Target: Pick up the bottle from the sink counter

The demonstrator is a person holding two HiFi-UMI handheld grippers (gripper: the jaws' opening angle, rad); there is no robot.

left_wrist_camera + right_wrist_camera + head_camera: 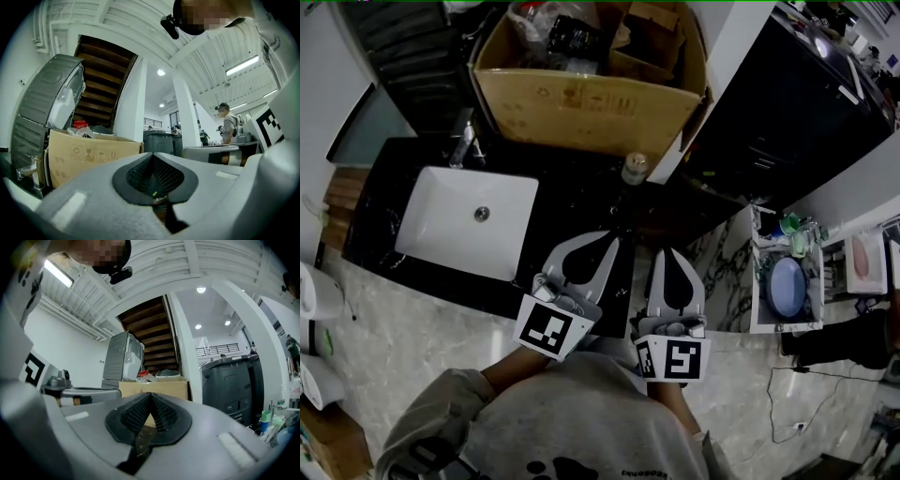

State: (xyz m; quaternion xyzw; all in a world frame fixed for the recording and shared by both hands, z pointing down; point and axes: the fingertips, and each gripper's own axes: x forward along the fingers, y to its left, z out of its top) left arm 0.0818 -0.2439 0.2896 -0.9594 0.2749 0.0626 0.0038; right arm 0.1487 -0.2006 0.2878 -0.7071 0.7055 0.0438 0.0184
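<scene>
The bottle (634, 169) stands on the black worktop (567, 192), just beside the big cardboard box (581, 103). The left tool (612, 241) and the right tool (667, 253) are both closed tight with nothing in them, not touching the bottle.

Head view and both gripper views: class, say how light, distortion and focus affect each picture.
Head view: dim; the black counter swallows detail, the white sink stands out, the bottle is small. Left gripper view: fisheye bends the pillar, corners black, the left tongs loom soft. Right gripper view: same bend and black rim, a ceiling lamp glares.
</scene>
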